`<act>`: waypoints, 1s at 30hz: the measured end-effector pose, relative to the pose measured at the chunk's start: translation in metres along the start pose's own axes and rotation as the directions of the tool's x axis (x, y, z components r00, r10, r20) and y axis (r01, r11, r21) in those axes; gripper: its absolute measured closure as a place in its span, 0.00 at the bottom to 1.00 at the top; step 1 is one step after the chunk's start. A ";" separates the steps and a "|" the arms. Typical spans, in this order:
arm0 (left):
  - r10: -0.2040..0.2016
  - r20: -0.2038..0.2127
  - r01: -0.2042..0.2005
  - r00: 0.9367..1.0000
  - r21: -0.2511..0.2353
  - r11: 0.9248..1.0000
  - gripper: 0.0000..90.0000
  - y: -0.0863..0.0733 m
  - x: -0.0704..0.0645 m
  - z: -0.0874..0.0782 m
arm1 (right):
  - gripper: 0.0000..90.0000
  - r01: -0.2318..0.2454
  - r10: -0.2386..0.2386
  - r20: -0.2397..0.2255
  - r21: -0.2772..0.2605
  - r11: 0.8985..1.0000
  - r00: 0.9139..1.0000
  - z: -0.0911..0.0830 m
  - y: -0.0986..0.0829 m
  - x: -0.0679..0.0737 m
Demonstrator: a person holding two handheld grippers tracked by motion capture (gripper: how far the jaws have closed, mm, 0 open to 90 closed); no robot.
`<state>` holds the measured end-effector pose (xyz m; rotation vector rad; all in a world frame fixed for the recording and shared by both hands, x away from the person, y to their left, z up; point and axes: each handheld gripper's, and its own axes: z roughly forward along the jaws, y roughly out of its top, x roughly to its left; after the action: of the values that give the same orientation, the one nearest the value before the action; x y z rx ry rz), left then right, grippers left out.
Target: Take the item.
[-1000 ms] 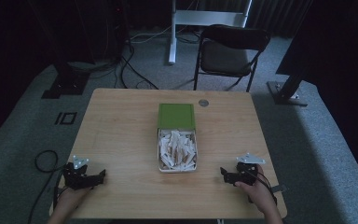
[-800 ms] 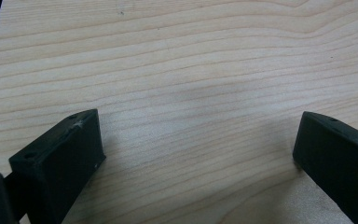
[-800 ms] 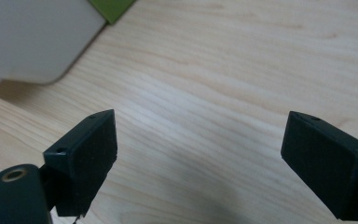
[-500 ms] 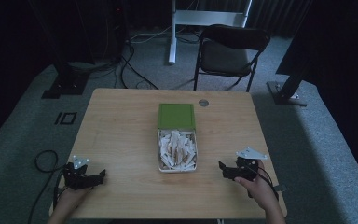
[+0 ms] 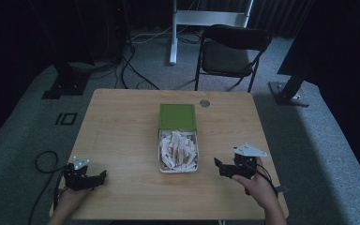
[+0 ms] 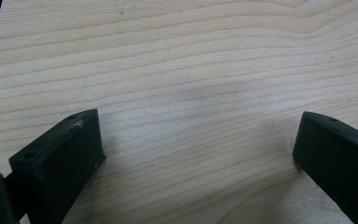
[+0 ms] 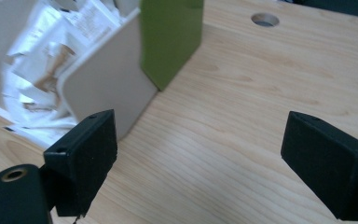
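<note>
wooden table [image 5: 122,136], open box [image 5: 178,150], two grippers

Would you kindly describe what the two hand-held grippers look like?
Both are black. The left claw and right claw each end in two blocky black jaws with small screw holes. A grey three-cornered plate tops each one. A dark cable loops off the left one. No sleeves are visible.

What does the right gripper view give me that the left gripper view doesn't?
Right gripper view alone: the white box of paper packets, its green lid and the round table hole, beyond the right gripper. Left gripper view alone: the dark table edge at far left. Both: wide-apart black fingers over bare wooden table, holding nothing, as on the left gripper.
</note>
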<state>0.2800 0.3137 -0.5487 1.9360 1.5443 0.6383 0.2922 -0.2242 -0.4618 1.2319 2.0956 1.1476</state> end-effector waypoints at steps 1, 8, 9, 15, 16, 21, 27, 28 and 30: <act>0.000 0.000 0.000 1.000 0.000 1.000 0.03 0.000 0.000 0.000 | 0.12 0.001 -0.001 -0.006 -0.008 1.000 1.000 -0.001 0.002 0.002; 0.000 0.000 0.000 1.000 0.000 1.000 0.03 0.000 0.000 0.000 | 0.12 0.031 -0.033 -0.036 -0.041 0.999 0.999 -0.006 0.017 0.016; 0.000 0.000 0.000 1.000 0.000 1.000 0.03 0.000 0.000 0.000 | 0.12 0.035 -0.037 -0.042 -0.044 0.998 0.998 -0.006 0.020 0.017; 0.000 0.000 0.000 1.000 0.001 1.000 0.03 0.000 0.000 0.000 | 0.12 0.054 -0.057 -0.055 -0.058 0.997 0.997 -0.004 0.031 0.026; 0.000 0.000 0.000 1.000 0.001 1.000 0.03 0.000 0.000 0.000 | 0.12 0.054 -0.057 -0.055 -0.058 0.997 0.997 -0.004 0.031 0.026; 0.001 0.000 -0.001 1.000 0.001 1.000 0.03 0.000 0.000 0.000 | 0.12 0.069 -0.074 -0.080 -0.067 0.995 0.994 0.000 0.040 0.035; 0.001 0.000 -0.001 1.000 0.002 1.000 0.03 0.000 0.000 0.000 | 0.12 0.079 -0.086 -0.106 -0.073 0.994 0.991 0.006 0.047 0.045; 0.000 0.000 0.000 1.000 0.001 1.000 0.03 0.000 0.000 0.000 | 0.12 0.089 -0.096 -0.110 -0.074 0.993 0.989 0.007 0.048 0.047; 0.000 0.000 0.000 1.000 0.001 1.000 0.03 0.000 0.000 0.000 | 0.12 0.090 -0.099 -0.118 -0.077 0.993 0.988 0.010 0.051 0.051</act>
<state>0.2800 0.3137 -0.5486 1.9374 1.5446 0.6374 0.2986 -0.1630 -0.4233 1.0423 2.1566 1.2711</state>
